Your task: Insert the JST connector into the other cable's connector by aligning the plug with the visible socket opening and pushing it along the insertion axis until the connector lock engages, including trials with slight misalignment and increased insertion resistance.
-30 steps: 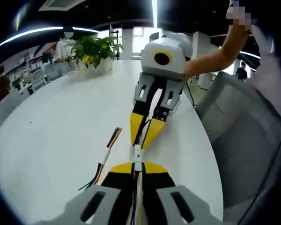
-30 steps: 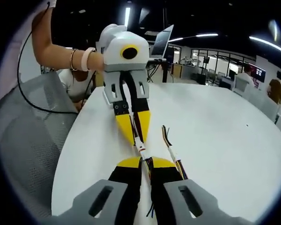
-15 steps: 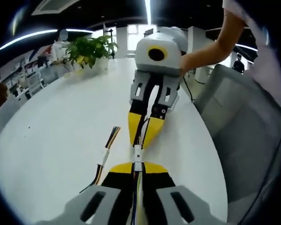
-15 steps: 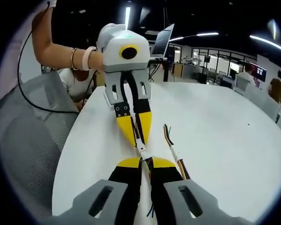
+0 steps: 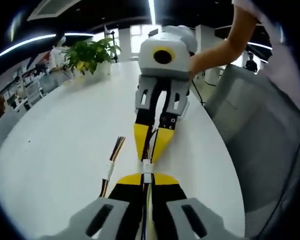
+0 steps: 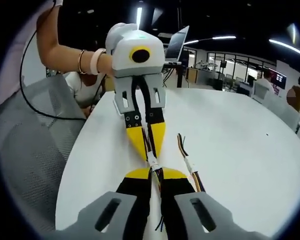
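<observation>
Compared with a second ago, the two tools have closed in tip to tip. The left tool [image 5: 147, 176] and right tool [image 6: 155, 171] each stay clenched on one connector half; the white JST connector [image 5: 147, 165] is bridged between them above the white surface [image 5: 55, 150]. A spare cable [image 5: 111, 167] lies beside; a potted plant [image 5: 90, 52] stands behind.

Connector [image 5: 147, 166] latch (too small) indiscernible

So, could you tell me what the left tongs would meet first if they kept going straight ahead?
Most likely the right tongs, whose yellow tips point straight back at the left tongs, with the small white connectors between them; the remaining gap looks tiny, though depth is unclear.
</observation>
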Demonstrator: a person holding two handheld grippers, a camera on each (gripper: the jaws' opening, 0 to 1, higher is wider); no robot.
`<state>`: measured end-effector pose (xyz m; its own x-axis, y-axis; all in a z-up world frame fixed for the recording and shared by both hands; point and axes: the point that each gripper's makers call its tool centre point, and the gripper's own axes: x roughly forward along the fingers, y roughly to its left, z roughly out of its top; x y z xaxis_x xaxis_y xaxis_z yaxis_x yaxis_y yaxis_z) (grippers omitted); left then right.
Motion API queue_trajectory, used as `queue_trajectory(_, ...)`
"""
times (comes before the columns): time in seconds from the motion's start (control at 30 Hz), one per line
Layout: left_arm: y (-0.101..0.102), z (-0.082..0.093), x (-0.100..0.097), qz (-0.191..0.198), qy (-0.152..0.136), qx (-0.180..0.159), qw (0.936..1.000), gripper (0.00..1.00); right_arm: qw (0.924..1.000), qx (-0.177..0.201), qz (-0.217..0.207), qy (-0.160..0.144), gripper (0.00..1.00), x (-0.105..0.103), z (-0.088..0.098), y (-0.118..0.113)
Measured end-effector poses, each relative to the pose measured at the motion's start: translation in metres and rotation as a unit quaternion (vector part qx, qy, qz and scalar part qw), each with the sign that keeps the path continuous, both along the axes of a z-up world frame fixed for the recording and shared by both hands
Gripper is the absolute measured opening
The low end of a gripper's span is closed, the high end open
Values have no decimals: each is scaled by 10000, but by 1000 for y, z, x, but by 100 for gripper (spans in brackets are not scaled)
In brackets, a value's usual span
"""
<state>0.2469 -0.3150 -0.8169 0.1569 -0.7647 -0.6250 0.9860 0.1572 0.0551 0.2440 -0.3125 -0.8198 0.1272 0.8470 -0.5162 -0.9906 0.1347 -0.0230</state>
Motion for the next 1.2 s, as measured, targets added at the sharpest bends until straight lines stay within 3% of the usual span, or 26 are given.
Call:
queue_trajectory(0.43,-2,-8,5,-130,-62,226,9996,0,10000,1,51,35,2,2,-2,2)
queue_trajectory(0.67,-1,-9,22,-140,-139,310,9993,0,10000,53,-77,-4,2,14,-2,2)
queue_trajectory(1.2,-4,-26,27,-251,-176,477,9984,0,9997,-43,-221,129,3,24,-17,-3)
